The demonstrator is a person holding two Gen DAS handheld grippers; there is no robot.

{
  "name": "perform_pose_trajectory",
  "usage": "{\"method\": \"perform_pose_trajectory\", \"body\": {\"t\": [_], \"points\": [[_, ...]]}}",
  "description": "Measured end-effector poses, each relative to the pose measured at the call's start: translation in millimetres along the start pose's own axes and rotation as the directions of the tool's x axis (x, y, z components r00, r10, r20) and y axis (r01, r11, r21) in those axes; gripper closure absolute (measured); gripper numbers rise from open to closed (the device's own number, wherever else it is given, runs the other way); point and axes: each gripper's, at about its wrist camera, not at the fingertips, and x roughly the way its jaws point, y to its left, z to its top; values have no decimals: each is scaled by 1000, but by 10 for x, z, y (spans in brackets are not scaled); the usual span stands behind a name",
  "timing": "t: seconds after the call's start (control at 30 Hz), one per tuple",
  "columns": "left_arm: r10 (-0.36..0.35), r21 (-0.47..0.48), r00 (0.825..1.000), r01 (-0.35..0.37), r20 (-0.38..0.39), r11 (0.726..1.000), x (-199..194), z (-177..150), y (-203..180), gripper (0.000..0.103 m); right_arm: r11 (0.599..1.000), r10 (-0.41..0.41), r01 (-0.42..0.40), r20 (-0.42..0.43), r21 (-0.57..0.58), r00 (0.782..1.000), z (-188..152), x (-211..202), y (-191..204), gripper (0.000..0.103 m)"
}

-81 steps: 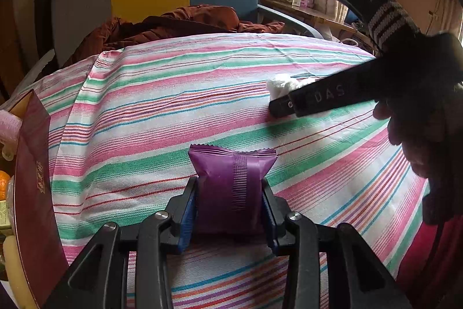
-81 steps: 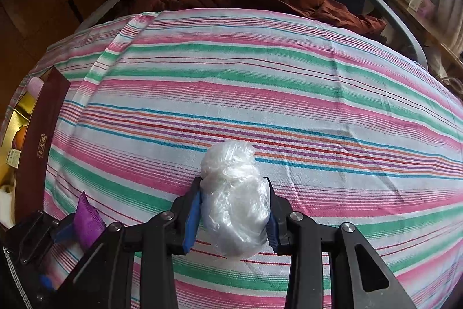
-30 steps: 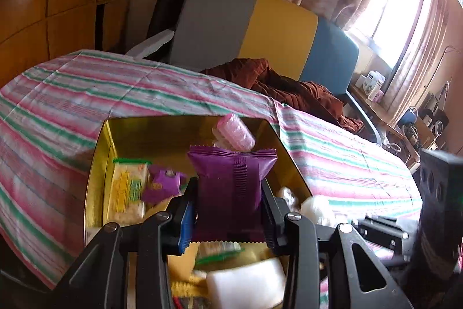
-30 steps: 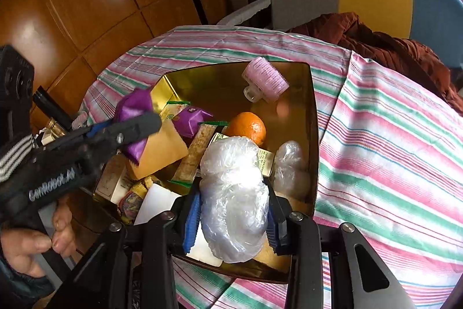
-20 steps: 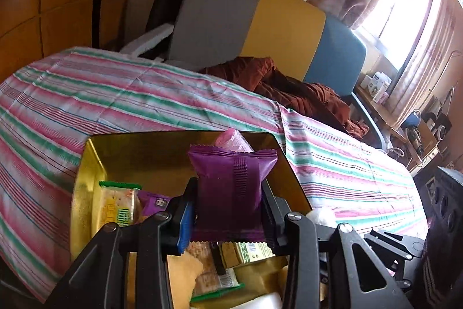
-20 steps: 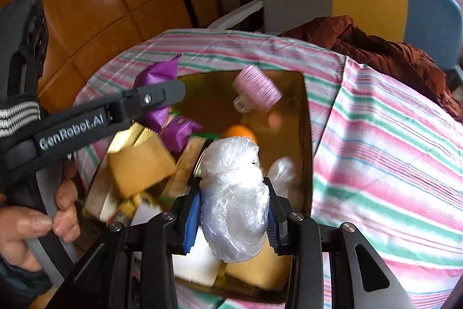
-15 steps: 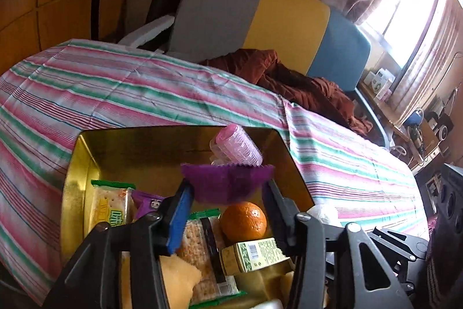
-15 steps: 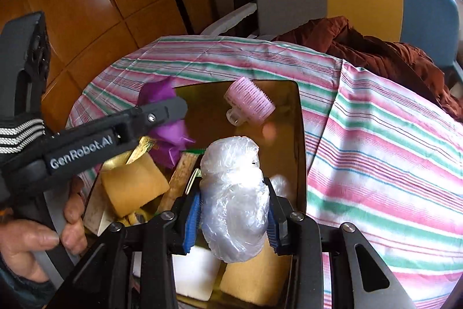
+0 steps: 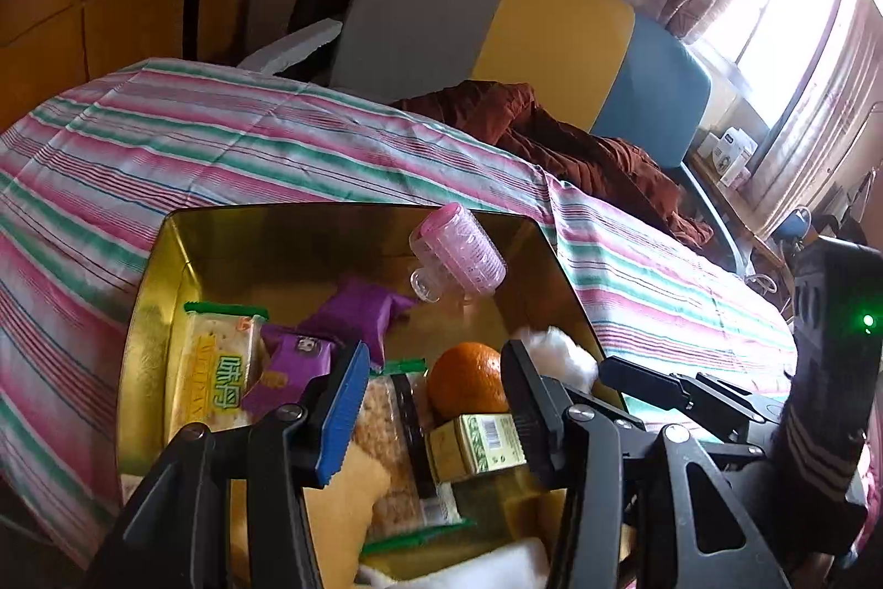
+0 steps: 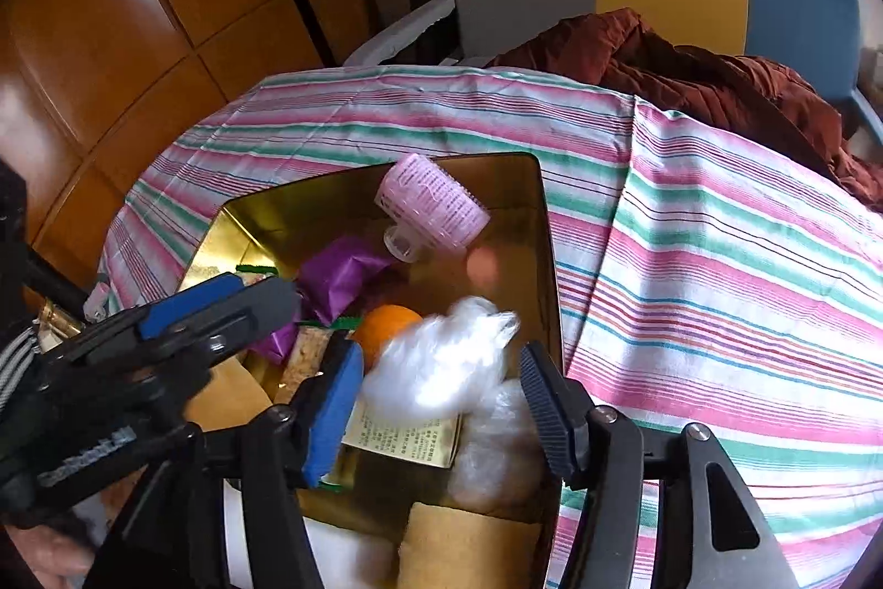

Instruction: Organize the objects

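Observation:
A gold tin box sits on the striped tablecloth, holding several snacks. The purple packet lies loose inside it, behind my left gripper, which is open and empty above the box. My right gripper hangs over the box's near right corner with its jaws opening. The crumpled white plastic bag is blurred between them, and the pads no longer press on it. In the left wrist view the same bag shows beside the right gripper's fingers.
In the box lie a pink hair roller, an orange, cracker packets, a small purple packet and another clear bag. A chair with a brown garment stands behind the table. Wood panelling is at left.
Both grippers came over the gold box. The left one opened and its purple packet dropped in. The right jaws have just parted and the plastic bag is slipping out.

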Motion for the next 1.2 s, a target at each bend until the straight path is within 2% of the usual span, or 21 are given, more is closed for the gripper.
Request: {"method": "perform_pose_trajectory", "body": {"t": [0.13, 0.2, 0.27, 0.4, 0.67, 0.87, 1.2], "points": [[14, 8, 1000, -14, 23, 1000, -116, -61, -14, 53, 1000, -4, 4, 0, 15, 1000, -68, -14, -38, 40], [27, 11, 999, -28, 32, 1000, -166, -83, -12, 53, 1000, -18, 18, 8, 15, 1000, -98, -49, -42, 33], [39, 17, 998, -40, 39, 999, -211, -109, -16, 53, 1000, -24, 24, 16, 13, 1000, -122, -93, -46, 32], [62, 30, 996, -64, 63, 998, -322, -177, -35, 52, 999, -36, 36, 26, 12, 999, -159, -171, -35, 18], [114, 61, 987, -122, 114, 991, -532, -315, -82, 47, 997, -79, 79, 39, 13, 996, -297, -303, -2, 1], [167, 94, 973, -184, 160, 978, -673, -416, -164, 45, 993, -118, 119, 69, -4, 991, -394, -434, 67, 0], [207, 119, 963, -229, 172, 966, -831, -659, -263, 42, 980, -195, 197, 114, -8, 974, -632, -619, 152, 0]]}}
